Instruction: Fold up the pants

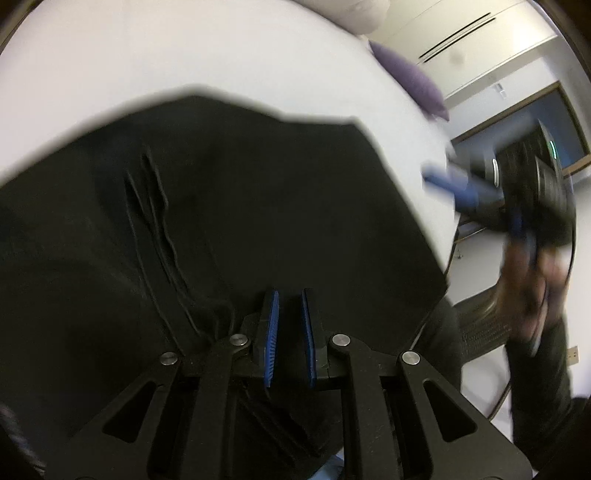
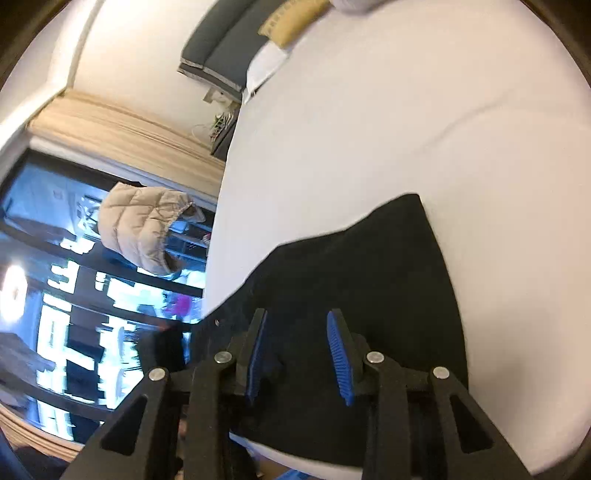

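Black pants [image 1: 236, 206] lie spread on a white bed [image 1: 184, 48]. My left gripper [image 1: 290, 295] hovers over the near part of the pants with its blue pads a little apart and nothing between them. In the right wrist view the pants [image 2: 369, 266] lie at the bed's near edge. My right gripper [image 2: 297, 315] is open above the cloth, holding nothing. The right gripper also shows, blurred, at the right of the left wrist view [image 1: 436, 181], off the pants' edge.
A purple pillow [image 1: 410, 77] and a white pillow [image 1: 362, 14] lie at the bed's far end. A beige puffer jacket [image 2: 144, 225] hangs by a dark window [image 2: 55, 295]. A grey headboard [image 2: 218, 44] and a yellow cushion [image 2: 291, 18] stand beyond the bed [image 2: 406, 110].
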`<state>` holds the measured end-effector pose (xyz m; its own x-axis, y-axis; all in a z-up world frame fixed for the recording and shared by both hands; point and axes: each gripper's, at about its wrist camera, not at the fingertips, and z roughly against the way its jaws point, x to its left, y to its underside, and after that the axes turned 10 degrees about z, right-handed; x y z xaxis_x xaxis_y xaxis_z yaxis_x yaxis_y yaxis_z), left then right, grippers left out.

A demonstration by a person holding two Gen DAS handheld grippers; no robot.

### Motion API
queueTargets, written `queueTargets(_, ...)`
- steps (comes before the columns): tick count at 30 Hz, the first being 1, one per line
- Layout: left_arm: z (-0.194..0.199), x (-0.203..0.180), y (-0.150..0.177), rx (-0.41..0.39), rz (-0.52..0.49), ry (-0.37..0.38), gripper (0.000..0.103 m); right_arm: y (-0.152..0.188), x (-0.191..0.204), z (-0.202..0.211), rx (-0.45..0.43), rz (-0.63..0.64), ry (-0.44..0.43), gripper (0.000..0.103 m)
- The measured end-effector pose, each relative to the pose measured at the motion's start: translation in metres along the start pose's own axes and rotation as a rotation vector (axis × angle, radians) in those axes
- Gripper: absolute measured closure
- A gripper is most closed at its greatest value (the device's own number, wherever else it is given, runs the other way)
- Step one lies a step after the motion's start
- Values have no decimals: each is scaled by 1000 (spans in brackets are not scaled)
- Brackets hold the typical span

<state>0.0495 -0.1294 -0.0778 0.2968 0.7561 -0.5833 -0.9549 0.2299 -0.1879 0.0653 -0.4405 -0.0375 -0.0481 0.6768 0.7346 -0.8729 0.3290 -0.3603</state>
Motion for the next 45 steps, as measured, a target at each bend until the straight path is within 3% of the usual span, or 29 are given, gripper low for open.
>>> queueTargets(5, 8, 18, 16, -18, 49, 70, 92, -32, -41, -42, 58, -81, -65, 66)
queueTargets(7, 6, 16, 16, -19, 44, 64, 92, -32, -63, -62, 109, -126, -47, 75)
queueTargets(10, 13, 17, 25, -30, 29, 44, 92, -21, -73, -70, 123, -174, -90, 85)
queueTargets(17, 12, 13, 30, -31, 46, 78, 92, 21, -62, -48, 215, -90, -99, 85)
queueTargets(23, 4, 28, 28, -44, 44, 78, 92, 70, -58, -15, 173, -116, -94, 83)
queueTargets(27, 7, 27, 29, -49, 42, 78, 92, 81, -43, -7, 190, -113, -41, 80)
queueTargets(29, 11, 25, 31, -52, 39, 72, 92, 81, -32, 7, 165, -80, -16, 60)
queueTargets(34, 17, 18, 37, -67, 26, 41, 92, 53, -14, 19, -30, -103, -103, 50)
queueTargets(37, 19, 14, 40, -71, 13, 23, 92, 40, -26, -5, -63, -187, -169, 49)
queueTargets(42, 20, 8, 44, -76, -13, -7, 92, 37, -33, -72, 39, -260, -223, 50)
queueTargets(44, 19, 6, 44, -76, -20, -15, 92, 37, -39, -86, 67, -260, -168, 68)
queueTargets(45, 19, 6, 45, -77, -22, -16, 92, 36, -42, -87, 67, -263, -158, 71)
